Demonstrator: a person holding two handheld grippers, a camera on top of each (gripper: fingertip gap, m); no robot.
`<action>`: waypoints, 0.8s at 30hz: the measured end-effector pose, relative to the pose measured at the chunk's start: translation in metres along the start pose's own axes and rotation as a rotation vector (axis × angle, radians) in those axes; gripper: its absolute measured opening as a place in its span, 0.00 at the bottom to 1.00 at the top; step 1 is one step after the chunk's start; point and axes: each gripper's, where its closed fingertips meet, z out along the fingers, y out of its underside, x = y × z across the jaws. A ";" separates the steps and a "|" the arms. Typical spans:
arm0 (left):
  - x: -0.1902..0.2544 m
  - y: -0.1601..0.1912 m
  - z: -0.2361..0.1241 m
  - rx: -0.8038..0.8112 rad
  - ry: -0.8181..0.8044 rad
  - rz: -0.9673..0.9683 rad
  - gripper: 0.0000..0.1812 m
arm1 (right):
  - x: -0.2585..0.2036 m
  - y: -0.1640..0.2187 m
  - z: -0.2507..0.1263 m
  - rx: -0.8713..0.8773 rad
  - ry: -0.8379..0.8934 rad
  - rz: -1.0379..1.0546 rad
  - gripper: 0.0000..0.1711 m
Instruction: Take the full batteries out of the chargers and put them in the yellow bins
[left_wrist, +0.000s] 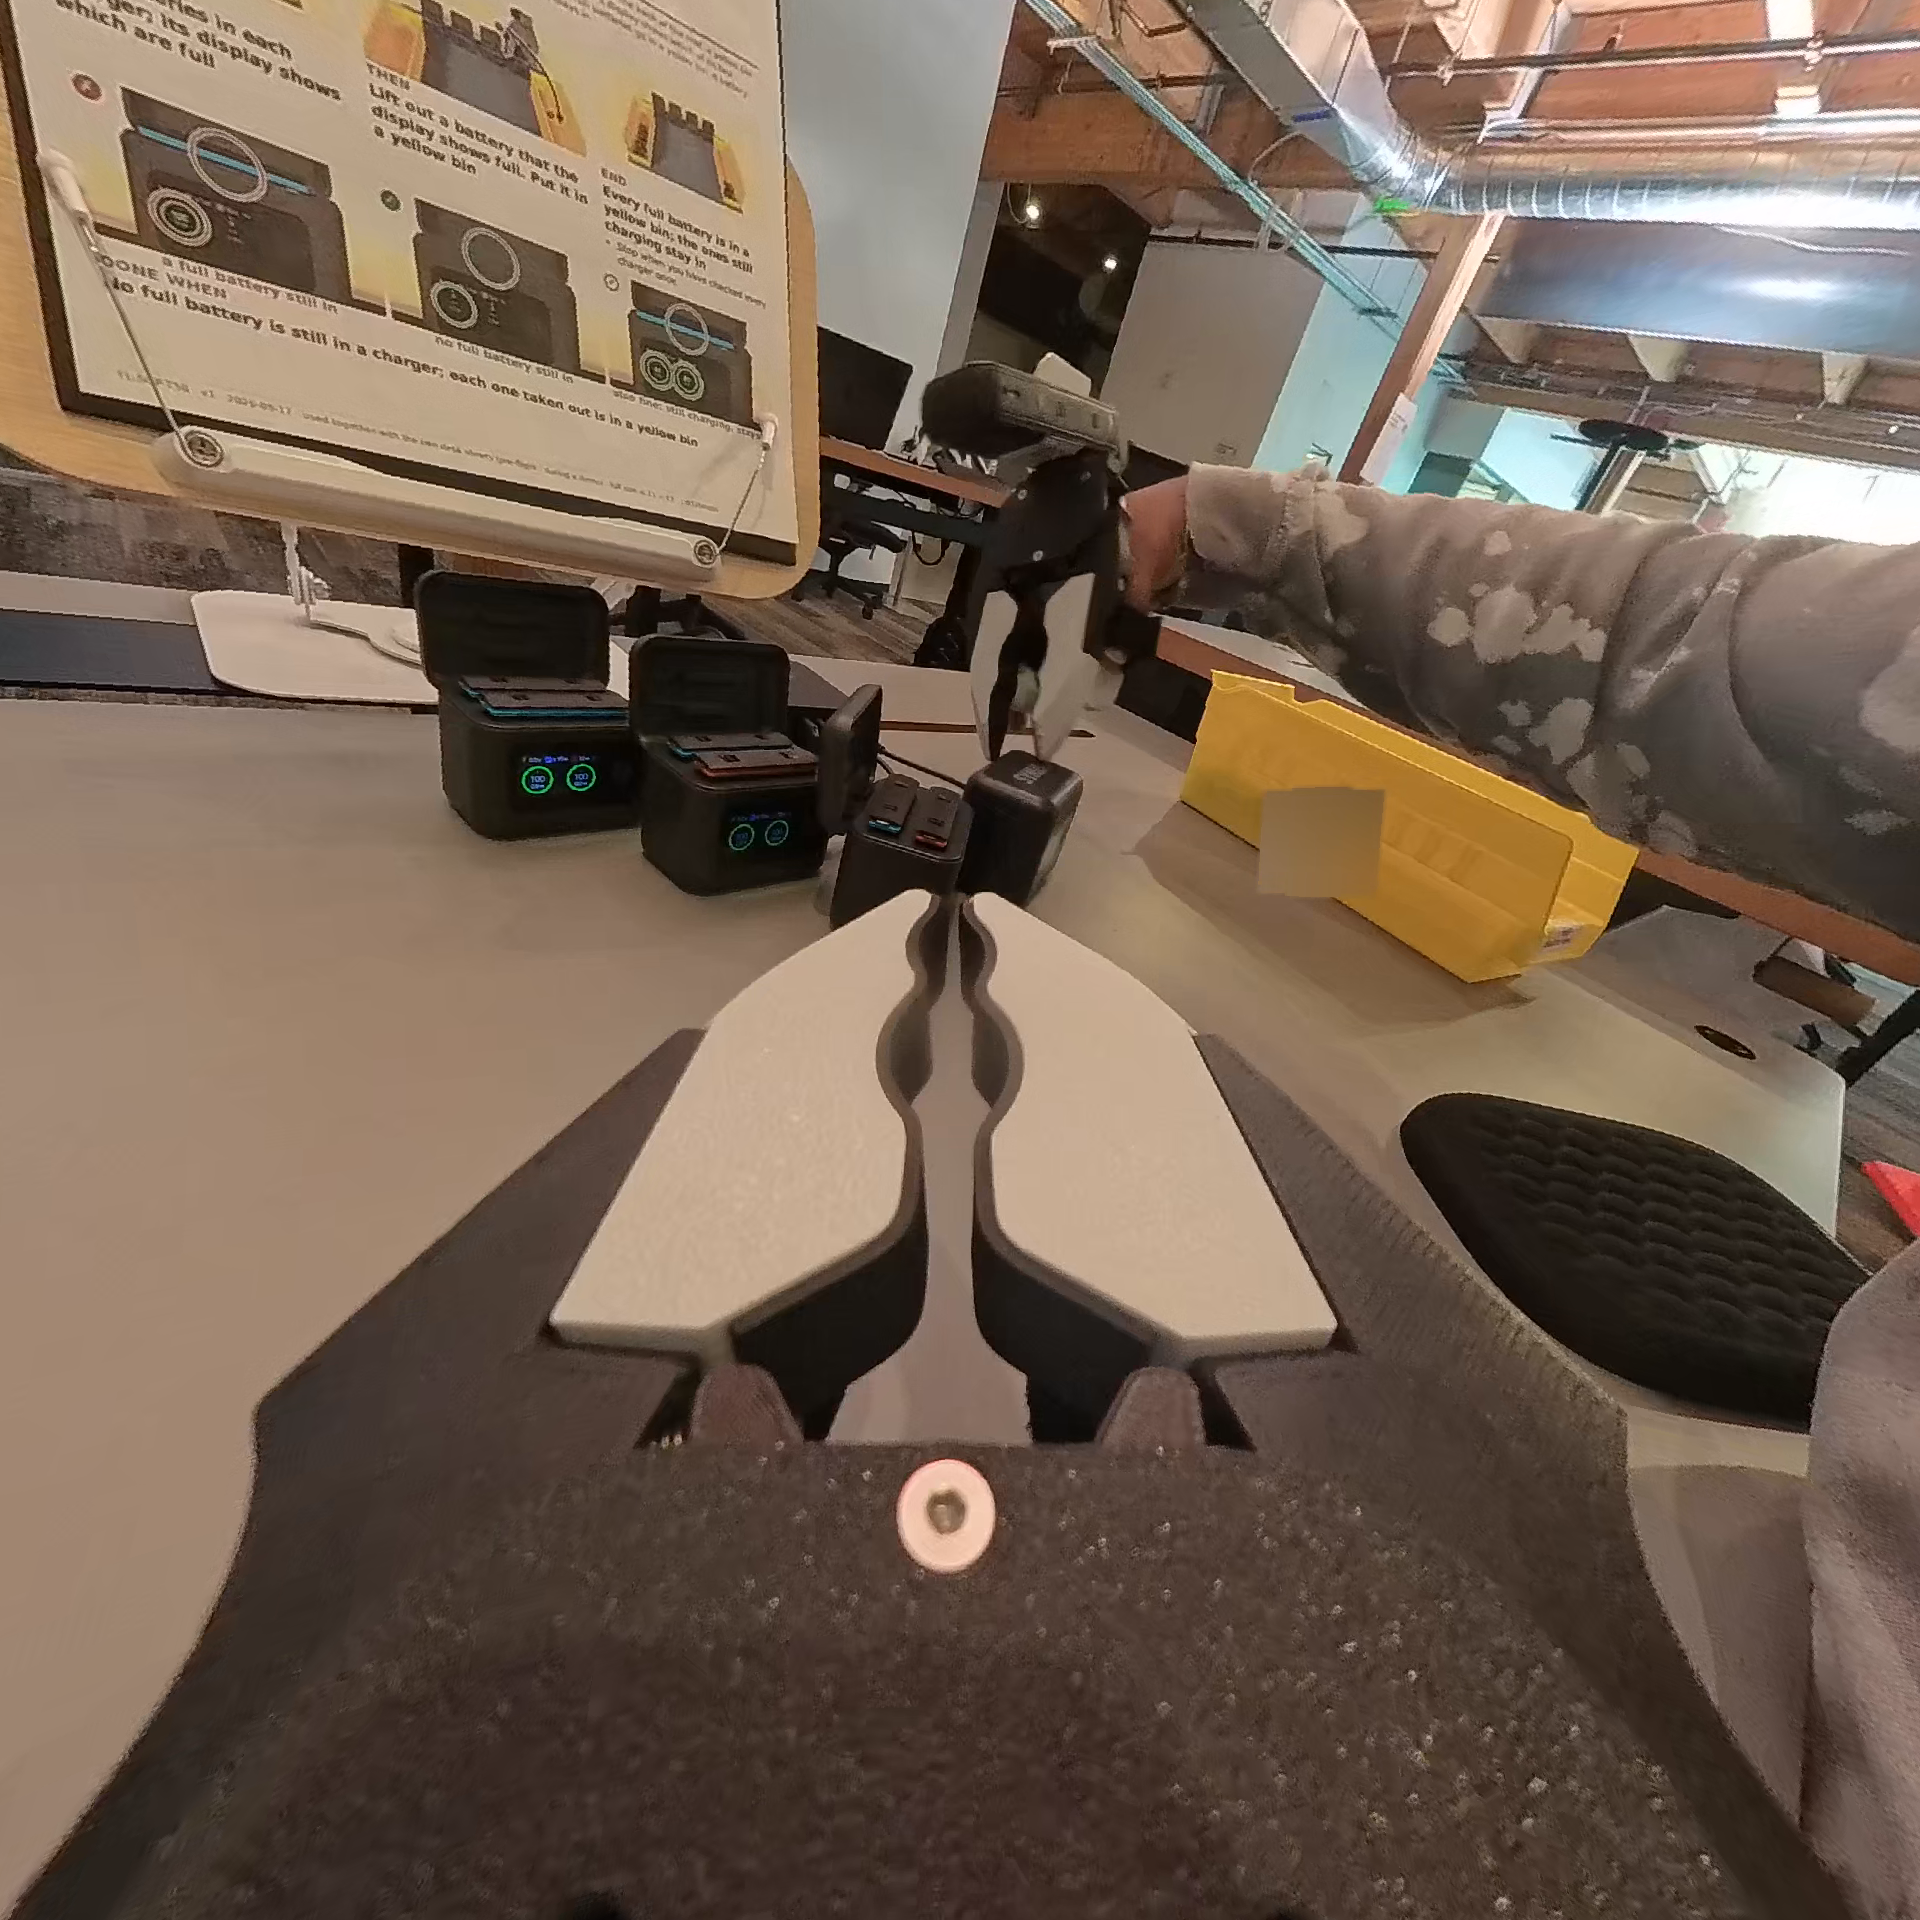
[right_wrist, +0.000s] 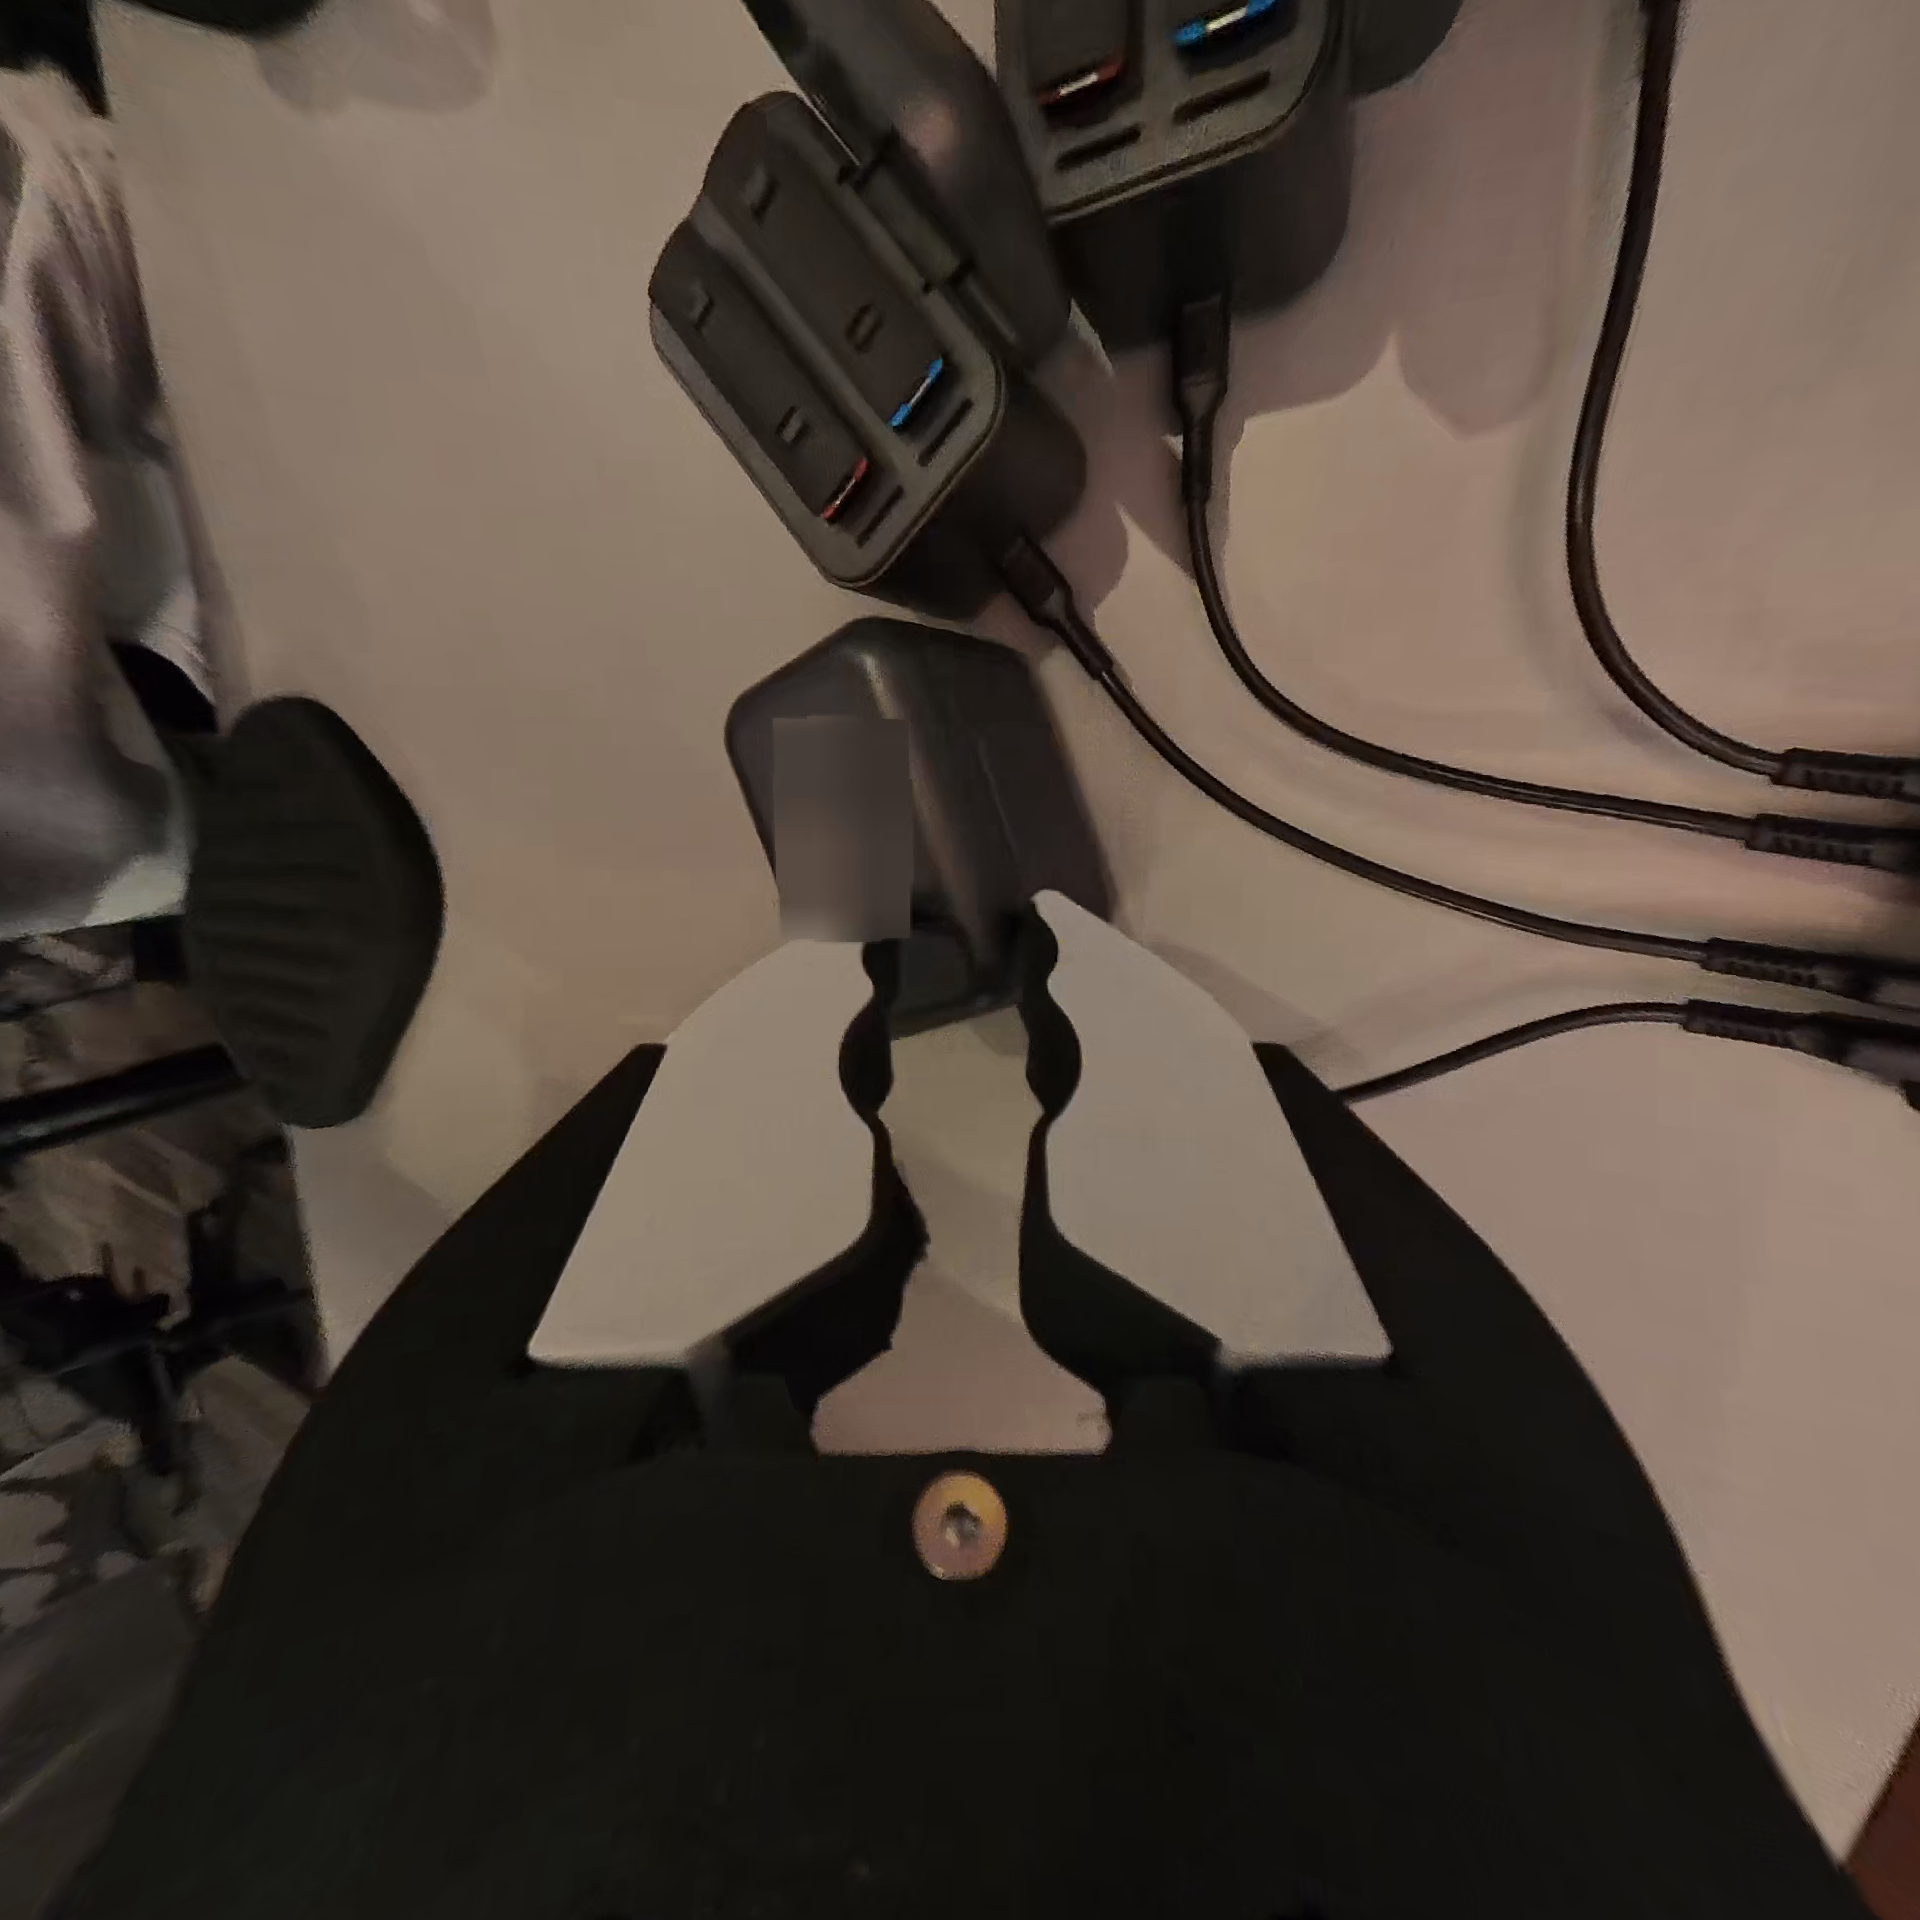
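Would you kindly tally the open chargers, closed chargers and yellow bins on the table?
Open chargers: 3
Closed charger: 1
Yellow bin: 1
Total: 5

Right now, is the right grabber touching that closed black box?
Touching. In the right wrist view, the right gripper has its jaws around the near edge of the closed charger. In the left wrist view its tips meet the charger's lid.

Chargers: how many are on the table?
4 chargers: two with lit screens on the left, one open beside them, one closed under the right gripper. Others may hide.
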 end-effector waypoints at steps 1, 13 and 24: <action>0.000 0.000 0.000 0.001 0.001 -0.001 0.01 | 0.000 0.002 0.001 0.001 0.039 -0.041 0.18; 0.000 0.002 0.002 -0.013 0.000 0.003 0.01 | 0.000 0.010 0.015 0.118 0.495 -0.406 0.34; -0.003 0.005 0.005 -0.038 -0.021 0.001 0.01 | 0.000 0.008 0.015 0.142 0.372 -0.355 0.31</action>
